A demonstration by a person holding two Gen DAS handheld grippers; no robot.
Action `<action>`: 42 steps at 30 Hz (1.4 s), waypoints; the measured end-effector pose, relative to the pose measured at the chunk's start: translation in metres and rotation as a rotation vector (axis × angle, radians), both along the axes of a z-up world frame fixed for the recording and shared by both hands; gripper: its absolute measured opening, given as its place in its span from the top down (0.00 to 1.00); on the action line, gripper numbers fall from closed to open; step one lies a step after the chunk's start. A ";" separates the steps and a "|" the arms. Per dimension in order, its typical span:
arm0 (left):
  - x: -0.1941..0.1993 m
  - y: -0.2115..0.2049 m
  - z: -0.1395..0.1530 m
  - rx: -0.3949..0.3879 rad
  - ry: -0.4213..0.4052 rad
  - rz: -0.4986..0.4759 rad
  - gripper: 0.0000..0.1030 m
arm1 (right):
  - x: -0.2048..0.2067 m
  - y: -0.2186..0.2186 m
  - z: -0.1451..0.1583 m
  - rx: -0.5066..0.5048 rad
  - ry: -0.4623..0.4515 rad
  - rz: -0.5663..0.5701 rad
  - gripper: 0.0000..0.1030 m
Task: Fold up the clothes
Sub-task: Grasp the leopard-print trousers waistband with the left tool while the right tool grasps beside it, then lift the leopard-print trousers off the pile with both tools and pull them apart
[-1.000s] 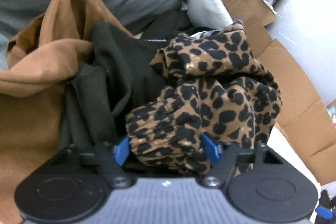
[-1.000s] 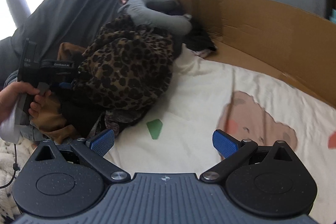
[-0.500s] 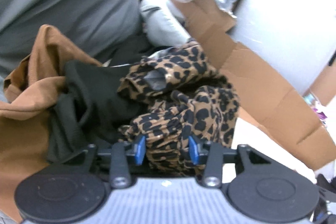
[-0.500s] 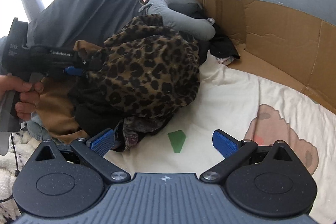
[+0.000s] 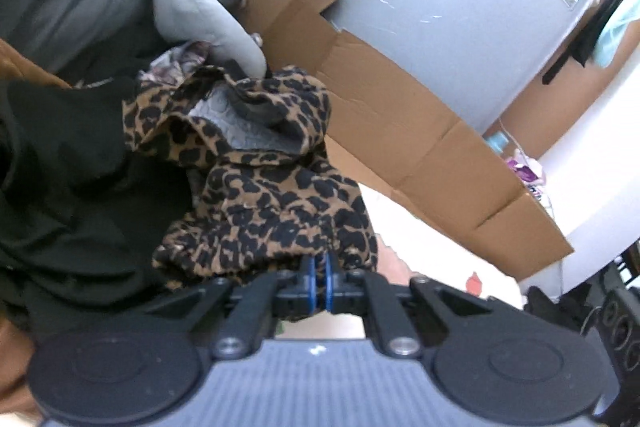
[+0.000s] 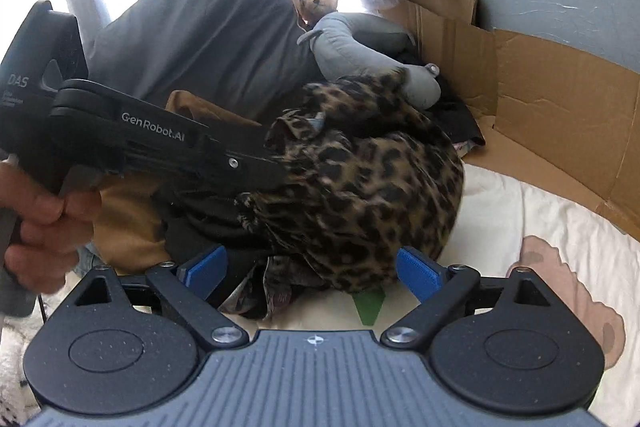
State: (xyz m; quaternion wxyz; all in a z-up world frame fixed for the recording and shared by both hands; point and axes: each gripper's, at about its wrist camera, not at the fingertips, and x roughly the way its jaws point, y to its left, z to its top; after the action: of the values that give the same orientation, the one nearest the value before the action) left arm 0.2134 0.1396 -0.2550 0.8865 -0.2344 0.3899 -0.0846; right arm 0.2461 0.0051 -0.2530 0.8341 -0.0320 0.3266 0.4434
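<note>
Cream bed sheet holds our heap of clothes, and on top sits the spotty leopard top, pinched tight in our left gripper to pull it free, while our right gripper waits wide open.

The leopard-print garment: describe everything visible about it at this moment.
The leopard-print garment is a tan fabric with black spots, soft and thin-looking, with a grey quilted lining showing where it gapes. It is bunched in a crumpled heap, unfolded, on top of a black garment and beside a brown one, partly over the cream sheet. The left gripper is shut on a fold of its edge; the right gripper is open, its fingers straddling the lower part.
</note>
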 end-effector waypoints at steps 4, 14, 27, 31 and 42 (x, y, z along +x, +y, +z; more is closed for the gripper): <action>0.005 -0.012 -0.001 -0.030 -0.012 -0.055 0.96 | 0.001 0.003 -0.004 0.010 0.000 -0.005 0.09; -0.004 -0.056 0.014 -0.127 -0.045 -0.177 0.97 | 0.003 -0.006 -0.016 0.057 -0.019 -0.136 0.24; -0.017 -0.075 0.013 -0.151 -0.050 -0.253 0.95 | 0.008 -0.033 -0.022 0.081 -0.025 -0.173 0.64; -0.020 -0.078 0.012 -0.167 -0.040 -0.281 0.93 | 0.006 -0.046 -0.023 0.076 -0.015 -0.184 0.72; -0.025 -0.059 0.009 -0.040 -0.035 -0.240 0.52 | 0.005 -0.096 -0.020 0.099 0.038 -0.265 0.76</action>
State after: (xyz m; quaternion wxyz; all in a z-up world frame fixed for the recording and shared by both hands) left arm 0.1879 0.0809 -0.2463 0.8718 -0.2024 0.3979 -0.2020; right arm 0.2512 -0.0908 -0.2734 0.8795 0.0611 0.3214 0.3456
